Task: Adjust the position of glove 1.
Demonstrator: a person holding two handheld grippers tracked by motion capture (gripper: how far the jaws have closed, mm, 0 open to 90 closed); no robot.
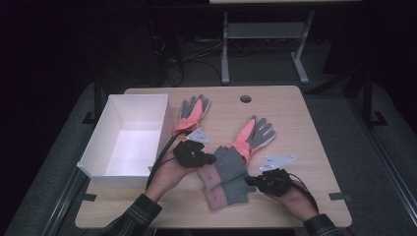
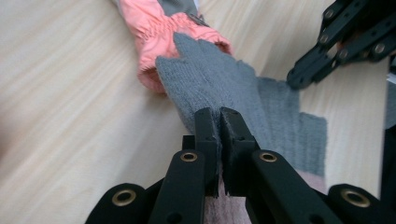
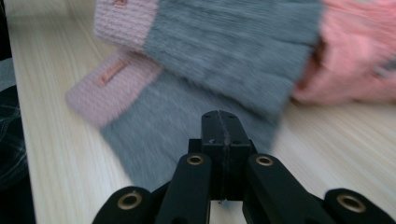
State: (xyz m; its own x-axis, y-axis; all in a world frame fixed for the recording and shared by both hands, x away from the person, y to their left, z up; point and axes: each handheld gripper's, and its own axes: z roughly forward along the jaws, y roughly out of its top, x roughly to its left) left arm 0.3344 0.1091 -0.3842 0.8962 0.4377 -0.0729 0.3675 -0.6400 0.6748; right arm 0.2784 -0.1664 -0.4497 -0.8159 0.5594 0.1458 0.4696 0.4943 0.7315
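Note:
Two grey knit gloves with pink cuffs lie overlapped in the middle of the table. My left gripper is shut on the upper knit glove, with grey fabric pinched between its jaws. From the right, my right gripper has its jaws pressed together at the finger end of the lower knit glove; a thin line of grey fabric shows between them. The upper glove's fingers overlap the cuff of a pink ski glove.
A second pink and grey ski glove lies farther back, beside an open white box at the table's left edge. A round cable hole sits near the far edge. The person's forearms come in from the near edge.

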